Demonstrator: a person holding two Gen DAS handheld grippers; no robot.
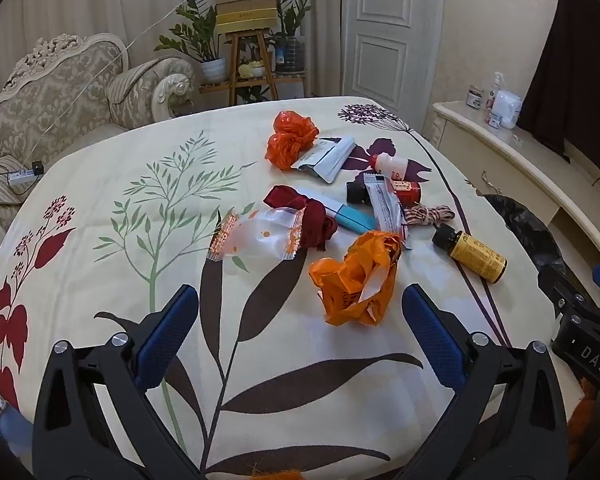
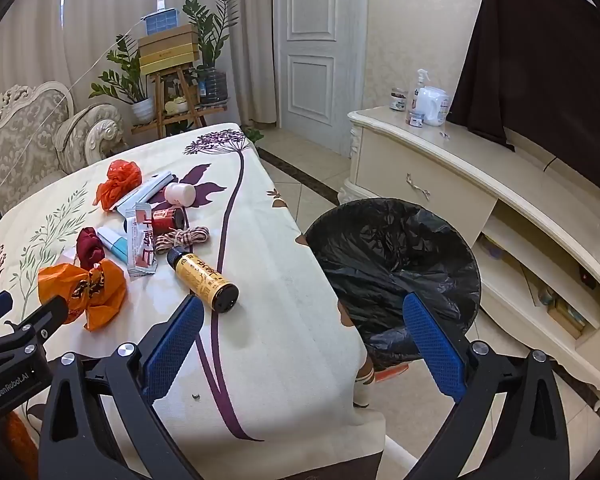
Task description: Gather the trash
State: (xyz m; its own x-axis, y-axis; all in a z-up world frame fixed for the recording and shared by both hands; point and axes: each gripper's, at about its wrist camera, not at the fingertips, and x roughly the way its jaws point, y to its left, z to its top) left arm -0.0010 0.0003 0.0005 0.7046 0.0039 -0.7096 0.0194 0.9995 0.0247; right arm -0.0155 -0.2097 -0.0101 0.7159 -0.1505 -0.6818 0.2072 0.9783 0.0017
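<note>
While both the left tongs (image 1: 300,328) and right tongs (image 2: 304,336) hang released and empty, trash lies clustered toward the counter's (image 2: 284,280) far right corner, where the yellow bottle (image 2: 204,280) could roll off the right edge, missing the black-lined bin (image 2: 392,256) if nudged.

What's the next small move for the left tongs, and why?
Probably ease the left tongs forward and down onto the crumpled orange bag: they are open and empty, the bag lies just ahead between their fingers, nearest of the trash, and the black-lined bin stands open beside the table.
</note>
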